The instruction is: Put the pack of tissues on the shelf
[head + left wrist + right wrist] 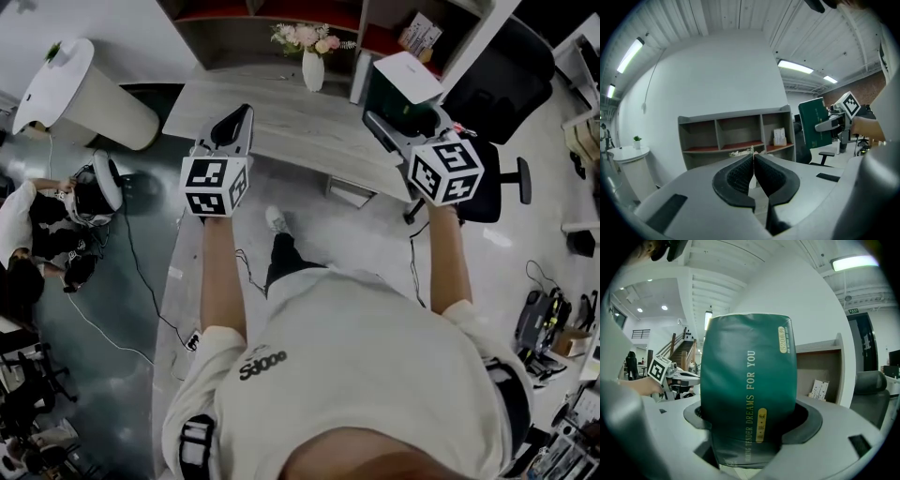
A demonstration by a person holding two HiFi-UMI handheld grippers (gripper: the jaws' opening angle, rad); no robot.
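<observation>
Blocking most of the shelf, the tissue pack fills the right tool.

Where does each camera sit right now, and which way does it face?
Head view: on the person's head, looking steeply down at the wooden table; shows both forearms, shirt, left gripper, right gripper.
Left gripper view: on the left gripper, facing the shelf past its shut, empty jaws.
Right gripper view: on the right gripper, facing the pack of tissues clamped in its jaws.
Shared: both gripper views show the shelf, and each shows the other gripper.
</observation>
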